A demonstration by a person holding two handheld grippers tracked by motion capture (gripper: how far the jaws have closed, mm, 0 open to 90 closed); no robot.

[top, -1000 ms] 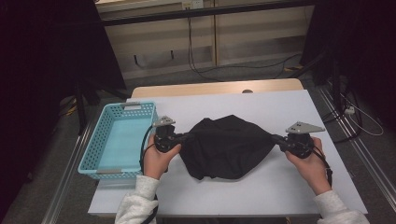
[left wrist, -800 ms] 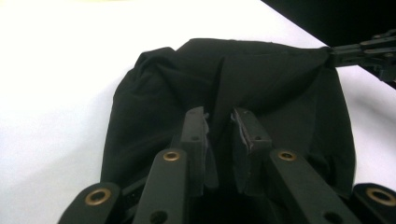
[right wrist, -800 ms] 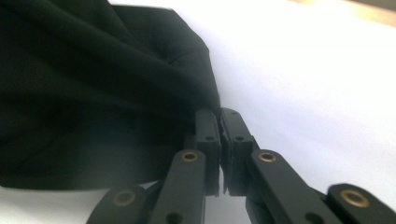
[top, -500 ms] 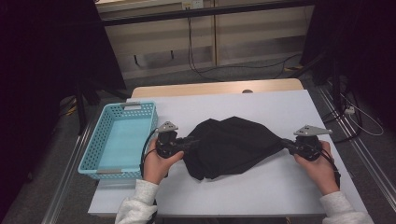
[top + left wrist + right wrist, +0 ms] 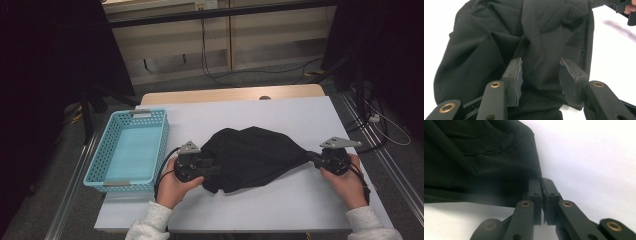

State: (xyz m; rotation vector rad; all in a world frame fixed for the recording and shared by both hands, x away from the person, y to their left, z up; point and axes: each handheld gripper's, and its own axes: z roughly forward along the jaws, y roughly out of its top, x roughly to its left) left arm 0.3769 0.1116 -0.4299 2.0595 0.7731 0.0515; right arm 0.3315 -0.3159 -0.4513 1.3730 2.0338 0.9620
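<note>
left of the black cloth (image 5: pixel 252 157), the turquoise basket (image 5: pixel 131 150) seemingly holds nothing.

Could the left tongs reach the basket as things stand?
Probably yes. The left tongs stand open over the black cloth, pads off it, and the basket sits just beside that hand, with nothing between them.
</note>
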